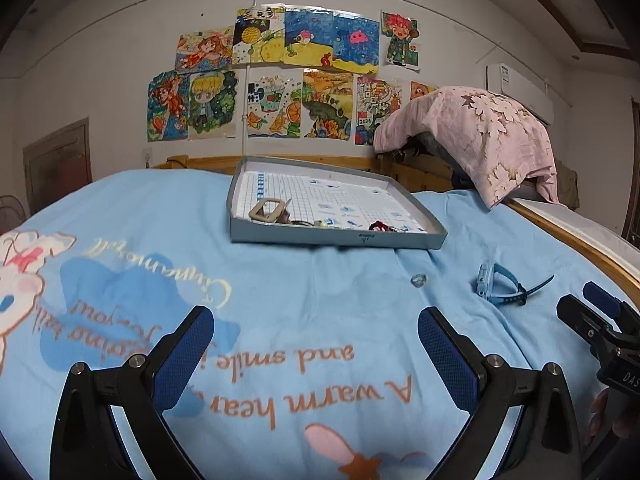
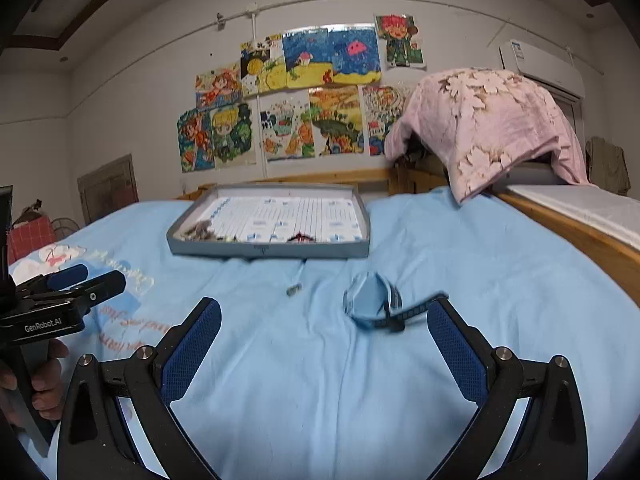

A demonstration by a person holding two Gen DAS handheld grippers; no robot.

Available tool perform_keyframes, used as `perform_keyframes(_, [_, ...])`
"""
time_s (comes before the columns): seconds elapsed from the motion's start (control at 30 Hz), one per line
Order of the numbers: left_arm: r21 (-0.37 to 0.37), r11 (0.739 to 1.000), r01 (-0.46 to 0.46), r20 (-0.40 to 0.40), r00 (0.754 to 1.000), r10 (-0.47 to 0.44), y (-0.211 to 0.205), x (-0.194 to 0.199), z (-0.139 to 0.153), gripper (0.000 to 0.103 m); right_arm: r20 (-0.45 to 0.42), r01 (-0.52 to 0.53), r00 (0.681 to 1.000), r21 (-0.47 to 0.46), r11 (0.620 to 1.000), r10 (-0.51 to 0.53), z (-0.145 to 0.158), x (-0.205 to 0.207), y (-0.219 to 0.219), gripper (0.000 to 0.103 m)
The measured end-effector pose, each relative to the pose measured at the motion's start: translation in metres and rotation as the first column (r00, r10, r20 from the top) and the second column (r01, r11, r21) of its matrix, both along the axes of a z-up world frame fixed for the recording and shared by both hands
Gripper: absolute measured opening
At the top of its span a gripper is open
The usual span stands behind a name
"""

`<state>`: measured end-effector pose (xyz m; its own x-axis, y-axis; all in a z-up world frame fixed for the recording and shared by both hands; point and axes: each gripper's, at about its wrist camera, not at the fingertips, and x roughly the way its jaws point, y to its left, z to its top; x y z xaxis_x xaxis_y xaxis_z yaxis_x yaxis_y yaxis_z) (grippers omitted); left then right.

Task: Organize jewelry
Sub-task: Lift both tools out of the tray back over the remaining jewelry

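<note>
A shallow grey box lid (image 1: 340,238) (image 2: 268,249) lies on the light blue bedspread and holds a beige buckle (image 1: 269,210), small trinkets and a red item (image 1: 380,226) along its near edge. A blue watch (image 1: 504,286) (image 2: 376,300) lies on the bedspread in front of the lid. A small ring-like piece (image 1: 418,280) (image 2: 294,290) lies to the watch's left. My left gripper (image 1: 316,344) is open and empty above the bedspread. My right gripper (image 2: 324,336) is open, just short of the watch, with the strap end by its right finger.
A pink flowered cloth (image 1: 488,136) (image 2: 492,128) covers a heap at the back right. A wooden bed rail (image 2: 580,232) runs along the right side. Children's drawings (image 1: 280,76) hang on the wall behind. The other gripper shows at the frame edges (image 1: 600,320) (image 2: 60,296).
</note>
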<state>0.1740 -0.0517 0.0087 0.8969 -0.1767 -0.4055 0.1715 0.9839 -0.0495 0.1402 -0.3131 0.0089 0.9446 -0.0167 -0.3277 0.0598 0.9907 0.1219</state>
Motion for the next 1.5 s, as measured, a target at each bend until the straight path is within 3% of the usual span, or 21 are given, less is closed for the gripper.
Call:
perform_keyframes(0.37, [0.024, 1.000, 0.002, -0.028, 1.000, -0.002, -0.002, -0.004, -0.017, 0.103, -0.024, 0.012, 1.000, 0.023, 1.000, -0.012, -0.011, -0.005, -0.002, 0.101])
perform_keyframes(1.1, [0.031, 1.000, 0.006, -0.040, 0.999, -0.005, -0.003, -0.001, -0.018, 0.103, -0.070, 0.000, 0.998, 0.040, 0.999, 0.003, -0.020, 0.006, -0.002, 0.101])
perform_keyframes(1.5, [0.002, 0.996, 0.089, -0.133, 0.987, -0.088, -0.018, 0.038, -0.013, 0.103, -0.074, 0.081, 0.994, 0.079, 0.994, -0.075, -0.013, 0.012, -0.025, 0.101])
